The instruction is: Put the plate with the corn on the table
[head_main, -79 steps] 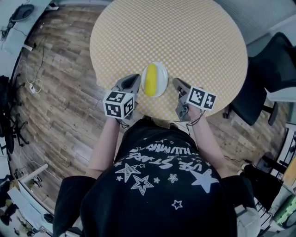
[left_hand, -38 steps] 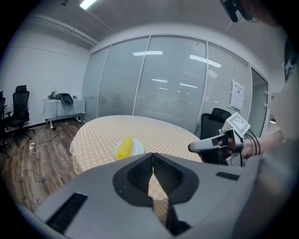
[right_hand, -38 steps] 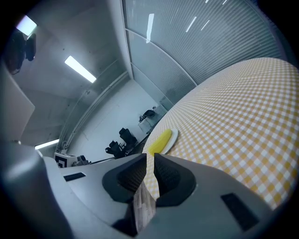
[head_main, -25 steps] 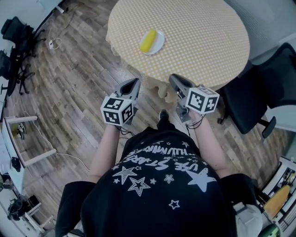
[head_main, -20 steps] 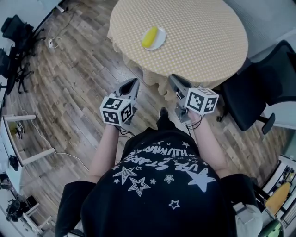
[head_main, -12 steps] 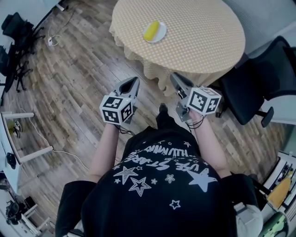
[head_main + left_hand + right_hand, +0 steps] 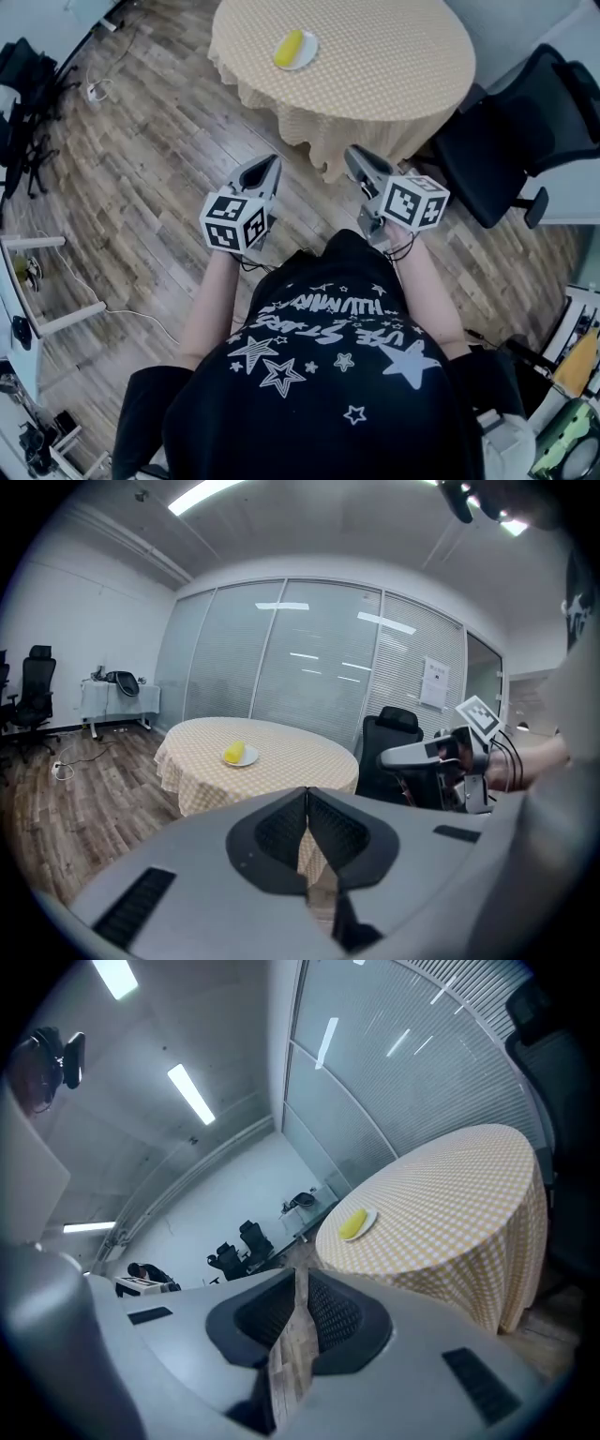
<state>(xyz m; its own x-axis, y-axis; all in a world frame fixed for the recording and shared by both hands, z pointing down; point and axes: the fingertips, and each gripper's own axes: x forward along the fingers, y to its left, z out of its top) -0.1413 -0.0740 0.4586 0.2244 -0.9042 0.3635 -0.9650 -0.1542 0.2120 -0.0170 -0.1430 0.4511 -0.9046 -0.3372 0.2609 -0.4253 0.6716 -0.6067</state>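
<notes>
A white plate (image 7: 296, 52) carrying a yellow corn cob (image 7: 287, 47) rests on the round table (image 7: 384, 47) with the checked yellow cloth, near its left side. I stand well back from it, over the wood floor. My left gripper (image 7: 272, 165) and right gripper (image 7: 353, 155) are held side by side at waist height, both shut and holding nothing. The left gripper view has the plate (image 7: 243, 757) far ahead beyond its own jaw tips (image 7: 307, 797). In the right gripper view the plate (image 7: 357, 1224) lies far beyond that gripper's tips (image 7: 300, 1279).
A black office chair (image 7: 511, 117) stands to the right of the table. More black chairs (image 7: 21, 94) and floor cables (image 7: 94, 89) are at the far left. White desk legs (image 7: 52, 281) sit lower left. A glass partition wall (image 7: 281, 658) backs the table.
Earlier my grippers flanked the plate at the table's near edge. Since then I have backed away, so table and plate sit farther off, and both grippers stay shut and empty.
</notes>
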